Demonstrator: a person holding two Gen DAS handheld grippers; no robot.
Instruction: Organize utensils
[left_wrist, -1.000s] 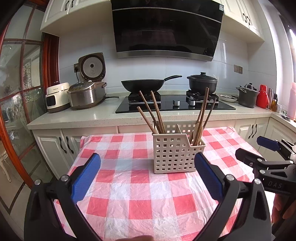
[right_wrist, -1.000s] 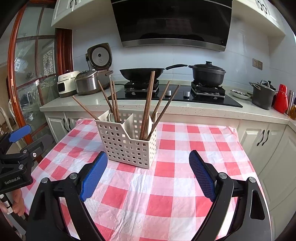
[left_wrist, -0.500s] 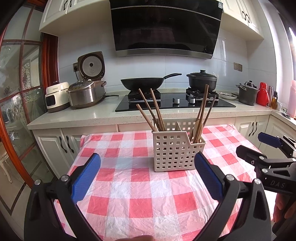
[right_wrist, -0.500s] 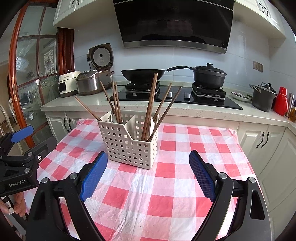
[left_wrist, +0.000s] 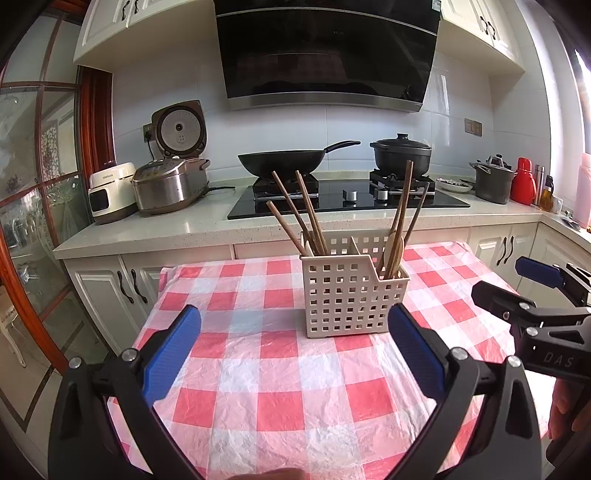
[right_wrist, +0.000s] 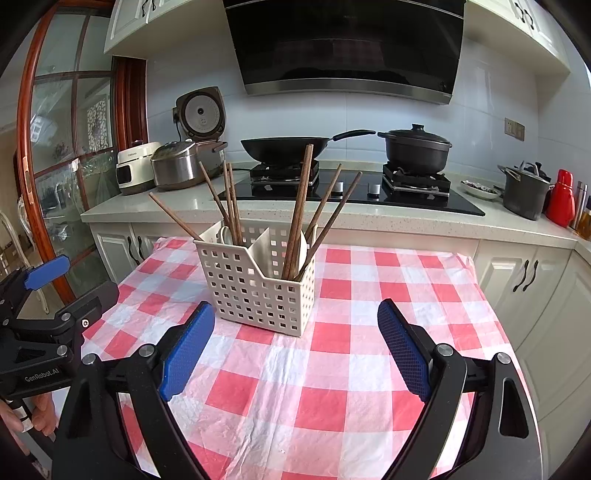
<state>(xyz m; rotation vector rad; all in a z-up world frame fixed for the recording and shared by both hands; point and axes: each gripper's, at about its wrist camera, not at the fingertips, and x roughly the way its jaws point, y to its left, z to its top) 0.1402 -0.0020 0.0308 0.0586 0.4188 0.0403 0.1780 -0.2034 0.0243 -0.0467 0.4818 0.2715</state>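
You are facing a worktop (left_wrist: 280, 402) covered in a red-and-white checked cloth, with a kitchen counter (left_wrist: 207, 229) running behind its far edge. On that counter a rice cooker (left_wrist: 170, 184) is sitting with its lid up, and a black wok (left_wrist: 284, 162) and a lidded pot (left_wrist: 400, 155) are resting on the hob. Toward the far edge of the worktop, near its middle, a white perforated utensil basket (left_wrist: 351, 295) is standing upright. Wooden chopsticks (left_wrist: 295, 218) are leaning in its left compartment, and more sticks with a pale spoon (left_wrist: 394, 247) are leaning in the right one. You are holding your left claw (left_wrist: 293, 354) spread wide above the near edge, gripping nothing. Your right claw (right_wrist: 295, 350) is likewise gaping wide and empty, off toward the right edge.
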